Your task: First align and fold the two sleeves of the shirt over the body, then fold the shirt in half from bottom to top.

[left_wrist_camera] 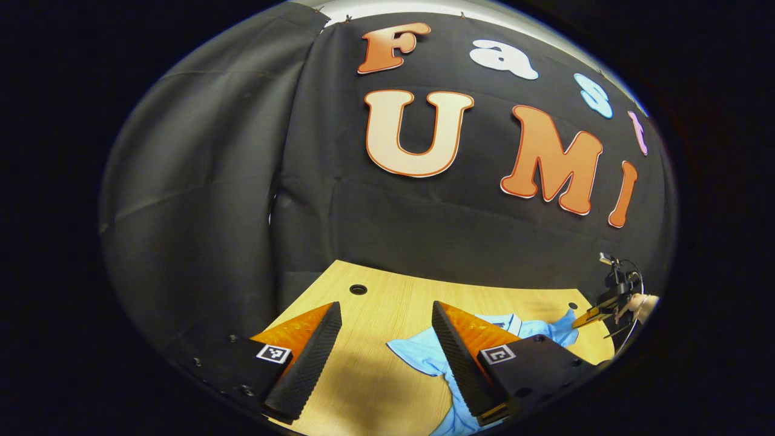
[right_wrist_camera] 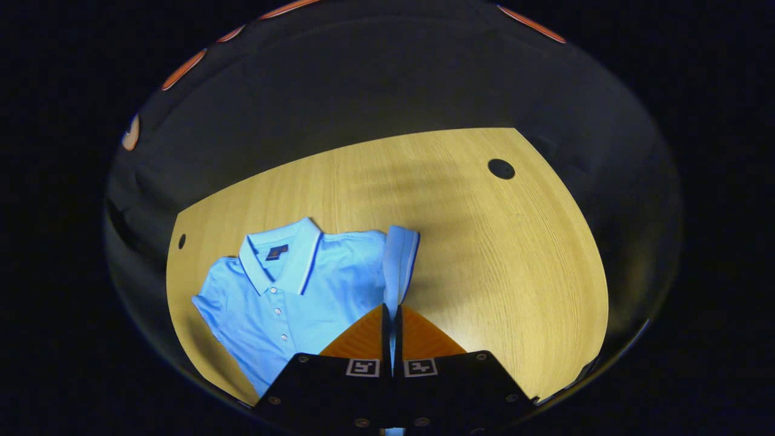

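Note:
A light blue polo shirt (right_wrist_camera: 290,297) lies face up on the wooden table (right_wrist_camera: 484,254), collar toward the far edge. My right gripper (right_wrist_camera: 390,315) is shut on the shirt's right sleeve (right_wrist_camera: 399,260), which stands lifted off the table with its cuff pointing away. In the left gripper view, my left gripper (left_wrist_camera: 387,315) is open above bare table beside the shirt's other sleeve (left_wrist_camera: 418,354), holding nothing. Its right finger hides part of the shirt (left_wrist_camera: 533,327). The right gripper (left_wrist_camera: 590,316) shows far off at the shirt's opposite side, held by a hand (left_wrist_camera: 642,303).
The table has round cable holes (right_wrist_camera: 501,169) near its far corners, one also in the left gripper view (left_wrist_camera: 358,289). Black cloth walls stand close behind the table's far edge. Bare wood lies right of the shirt (right_wrist_camera: 514,290).

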The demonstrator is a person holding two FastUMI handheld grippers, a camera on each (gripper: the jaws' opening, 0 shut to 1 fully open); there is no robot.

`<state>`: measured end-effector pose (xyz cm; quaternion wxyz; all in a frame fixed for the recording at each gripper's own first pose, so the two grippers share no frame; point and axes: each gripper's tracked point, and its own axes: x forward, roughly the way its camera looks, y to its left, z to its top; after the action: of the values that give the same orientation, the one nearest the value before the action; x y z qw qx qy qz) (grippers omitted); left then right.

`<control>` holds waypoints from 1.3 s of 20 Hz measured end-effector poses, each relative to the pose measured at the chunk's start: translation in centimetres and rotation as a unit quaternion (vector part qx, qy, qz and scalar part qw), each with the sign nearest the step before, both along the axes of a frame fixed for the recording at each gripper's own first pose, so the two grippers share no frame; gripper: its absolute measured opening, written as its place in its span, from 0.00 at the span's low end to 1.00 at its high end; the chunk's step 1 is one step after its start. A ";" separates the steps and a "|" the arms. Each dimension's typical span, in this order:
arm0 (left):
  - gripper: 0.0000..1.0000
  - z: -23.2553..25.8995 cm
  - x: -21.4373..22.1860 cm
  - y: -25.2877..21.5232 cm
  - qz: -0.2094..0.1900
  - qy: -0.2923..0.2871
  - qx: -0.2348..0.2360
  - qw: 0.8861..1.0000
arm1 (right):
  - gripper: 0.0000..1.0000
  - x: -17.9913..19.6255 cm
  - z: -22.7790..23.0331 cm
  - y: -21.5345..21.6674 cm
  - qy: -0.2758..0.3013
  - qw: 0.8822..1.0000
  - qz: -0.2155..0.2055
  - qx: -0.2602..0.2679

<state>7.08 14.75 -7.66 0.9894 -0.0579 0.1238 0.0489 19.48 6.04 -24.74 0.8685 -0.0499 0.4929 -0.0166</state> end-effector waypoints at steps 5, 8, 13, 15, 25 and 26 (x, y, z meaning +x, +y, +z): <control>0.98 0.1 -0.9 2.2 0.007 -0.001 -0.006 1.000 | 0.00 -0.7 0.4 6.1 -0.004 0.999 0.043 0.015; 0.98 0.0 -1.4 3.6 0.011 0.000 -0.009 1.000 | 0.00 -1.2 -0.2 9.1 0.002 0.998 0.060 0.020; 1.00 -0.4 -2.1 6.3 0.023 0.004 -0.008 1.000 | 0.00 -2.4 -2.0 13.5 0.022 0.996 0.084 0.029; 0.98 -0.6 -2.3 7.0 0.027 0.006 -0.011 1.000 | 0.00 -3.0 -2.9 14.6 0.031 0.995 0.095 0.028; 0.98 -2.1 -2.6 6.7 0.013 0.029 -0.014 0.999 | 0.12 -4.7 -4.3 19.4 0.040 0.990 0.124 0.062; 0.95 -2.2 -2.6 6.4 0.011 0.031 -0.014 0.999 | 0.23 -4.9 -4.1 19.6 0.037 0.989 0.126 0.065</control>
<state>4.49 21.13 -9.88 0.9836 -0.0720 0.1542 0.0596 14.60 25.65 -28.84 0.8462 -0.0552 0.5146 0.1271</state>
